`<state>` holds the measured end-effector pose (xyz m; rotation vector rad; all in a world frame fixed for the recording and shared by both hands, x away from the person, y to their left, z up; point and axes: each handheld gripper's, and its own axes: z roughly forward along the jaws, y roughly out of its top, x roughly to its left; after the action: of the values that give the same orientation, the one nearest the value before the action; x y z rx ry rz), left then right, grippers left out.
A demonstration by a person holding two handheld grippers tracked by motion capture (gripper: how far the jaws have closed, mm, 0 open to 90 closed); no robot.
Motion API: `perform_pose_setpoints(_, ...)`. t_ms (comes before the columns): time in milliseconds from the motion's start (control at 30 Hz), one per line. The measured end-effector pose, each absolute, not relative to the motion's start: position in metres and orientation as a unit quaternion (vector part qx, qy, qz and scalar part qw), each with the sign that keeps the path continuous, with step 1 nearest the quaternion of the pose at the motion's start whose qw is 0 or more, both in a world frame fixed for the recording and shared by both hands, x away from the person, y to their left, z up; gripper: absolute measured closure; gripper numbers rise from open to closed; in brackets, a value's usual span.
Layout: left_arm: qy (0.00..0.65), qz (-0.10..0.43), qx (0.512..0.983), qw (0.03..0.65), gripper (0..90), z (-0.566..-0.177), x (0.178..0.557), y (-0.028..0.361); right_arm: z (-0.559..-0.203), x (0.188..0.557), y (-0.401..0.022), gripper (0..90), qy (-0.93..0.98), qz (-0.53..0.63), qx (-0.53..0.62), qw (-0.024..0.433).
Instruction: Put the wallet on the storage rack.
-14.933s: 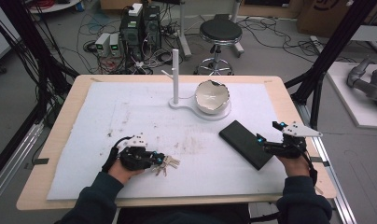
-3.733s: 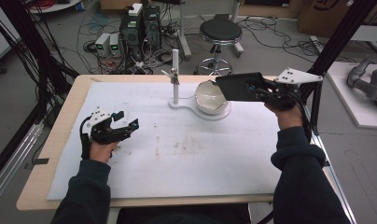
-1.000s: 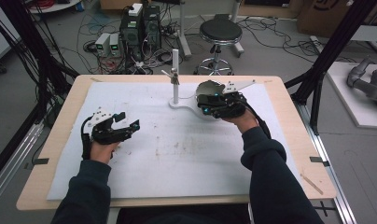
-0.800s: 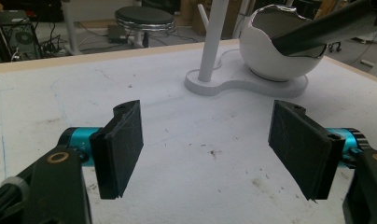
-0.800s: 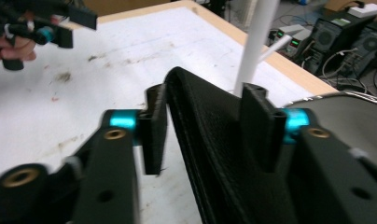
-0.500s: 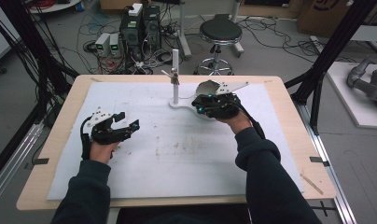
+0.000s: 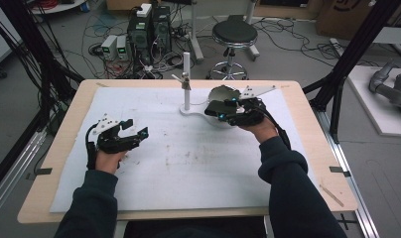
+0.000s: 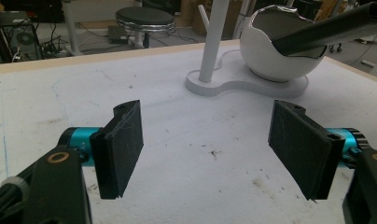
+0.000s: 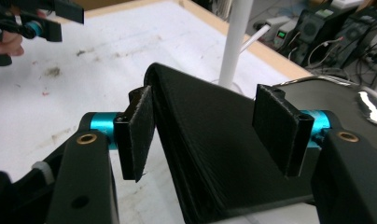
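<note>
The flat black rectangular wallet (image 9: 214, 154) leans on the rim of the white egg-shaped bowl (image 8: 275, 51) – long axis slanting down toward the right gripper (image 9: 214, 135), whose fingers have just been opening, pads off it. The left gripper (image 7: 134, 130) rests well apart on the counter (image 7: 188, 163), fingers spread, empty.

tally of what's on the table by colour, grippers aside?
White: 2 – the bowl and the stand with upright post
Black: 1 – the flat wallet leaning on the bowl rim between the right gripper jaws, which have just been opening
Total: 3
</note>
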<state>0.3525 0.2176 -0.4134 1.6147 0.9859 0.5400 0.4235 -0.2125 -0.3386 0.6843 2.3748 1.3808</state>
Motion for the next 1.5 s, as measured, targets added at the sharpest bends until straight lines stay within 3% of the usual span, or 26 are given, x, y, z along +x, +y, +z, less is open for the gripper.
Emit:
perform_pose_setpoints(367,0.418,0.232,0.682,0.553,26.2,-0.413,0.352,0.218,-0.330,0.391,-0.280,33.9,0.783,0.506,0.289,0.219)
perform_pose_setpoints(633,0.411,0.240,0.678,0.559,21.1,-0.408,0.352,0.217,-0.357,0.357,-0.323,21.6,0.762,0.470,0.339,0.290)
perform_pose_setpoints(900,0.407,0.236,0.681,0.560,19.0,-0.408,0.356,0.215,-0.385,0.337,-0.350,21.6,0.754,0.440,0.387,0.297)
perform_pose_setpoints(1500,0.402,0.237,0.691,0.553,19.4,-0.408,0.353,0.212,-0.391,0.328,-0.356,21.6,0.749,0.431,0.406,0.297)
